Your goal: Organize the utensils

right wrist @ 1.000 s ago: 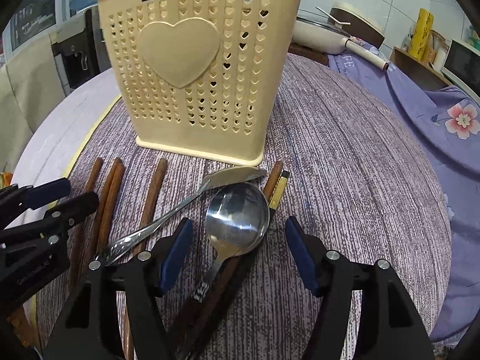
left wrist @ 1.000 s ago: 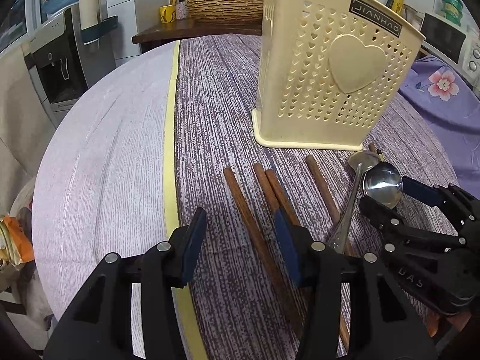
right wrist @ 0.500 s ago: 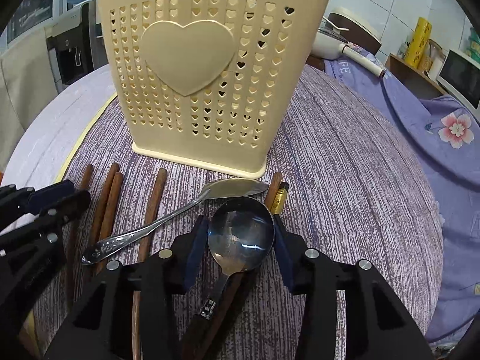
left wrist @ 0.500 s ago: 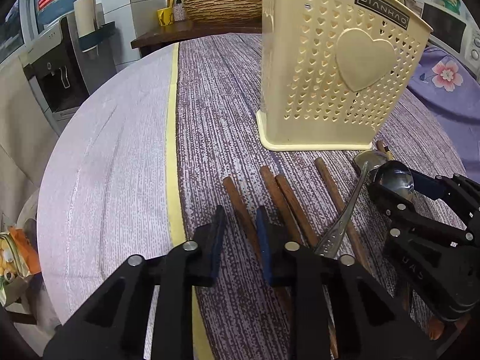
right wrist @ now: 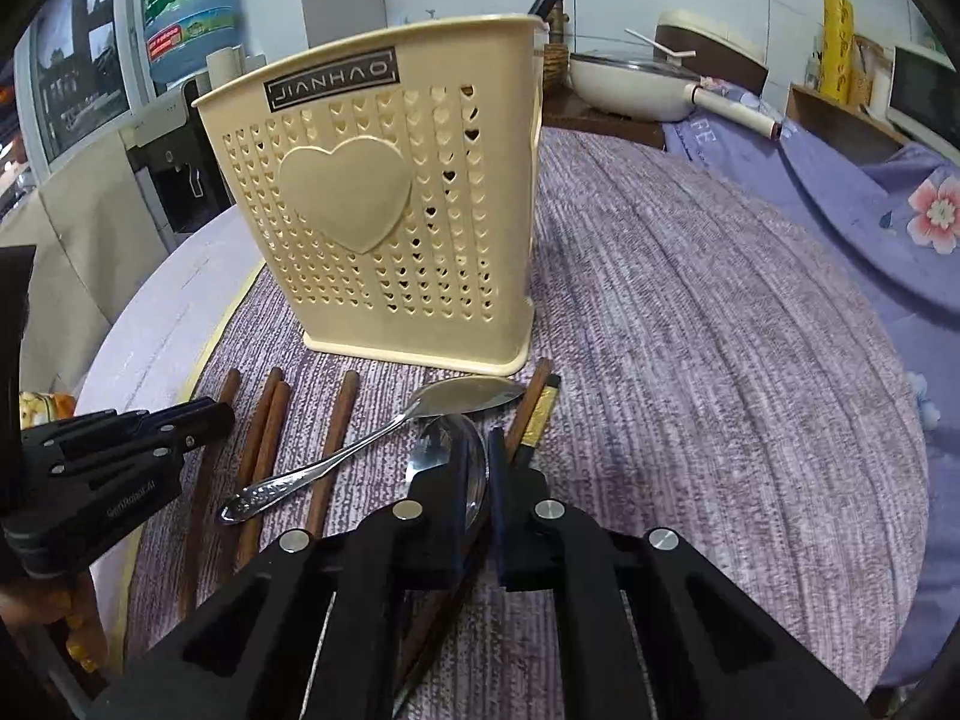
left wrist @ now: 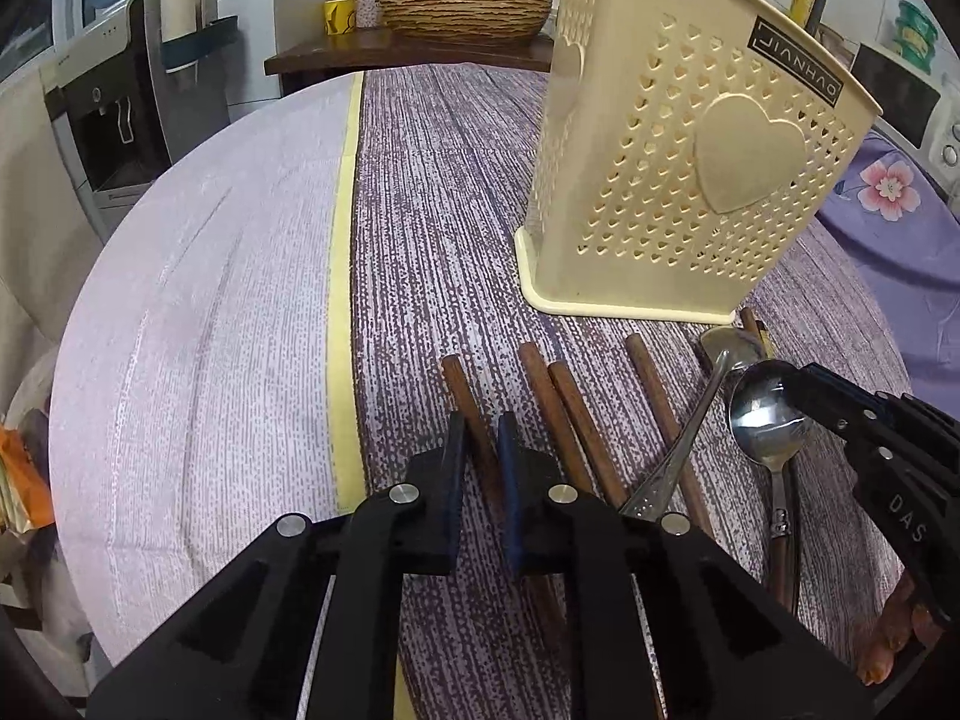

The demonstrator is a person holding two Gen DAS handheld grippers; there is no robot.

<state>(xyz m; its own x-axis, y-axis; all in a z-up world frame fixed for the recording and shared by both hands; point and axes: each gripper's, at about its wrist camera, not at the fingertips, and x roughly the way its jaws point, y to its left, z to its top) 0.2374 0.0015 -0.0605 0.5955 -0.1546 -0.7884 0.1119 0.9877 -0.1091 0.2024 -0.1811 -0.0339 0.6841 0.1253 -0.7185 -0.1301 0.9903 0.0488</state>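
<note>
A cream perforated utensil holder [left wrist: 660, 210] [right wrist: 372, 228] stands upright on the purple tablecloth. Several brown chopsticks lie in front of it. My left gripper [left wrist: 480, 438] [right wrist: 219, 417] has its jaws closing, pads against the leftmost chopstick [left wrist: 459, 384]. A pair of chopsticks [left wrist: 552, 402] and a fourth one [left wrist: 648, 378] lie to its right. My right gripper [right wrist: 477, 450] is shut on the round-bowled spoon [left wrist: 768, 414], which is tipped on edge between the pads. An oval spoon [right wrist: 468, 396] with a patterned handle lies flat beside it. A gold-banded chopstick [right wrist: 543, 414] lies to the right.
A yellow stripe [left wrist: 342, 240] splits the cloth; the table's round edge curves at left. Beyond it stand a water dispenser [left wrist: 120, 120] and a woven basket [left wrist: 468, 6]. A purple floral cloth [right wrist: 870, 210] and a white pan [right wrist: 624, 84] lie at the right.
Both grippers went from open to closed: the left around the leftmost chopstick, the right on the round spoon's bowl, which tipped from flat onto its edge.
</note>
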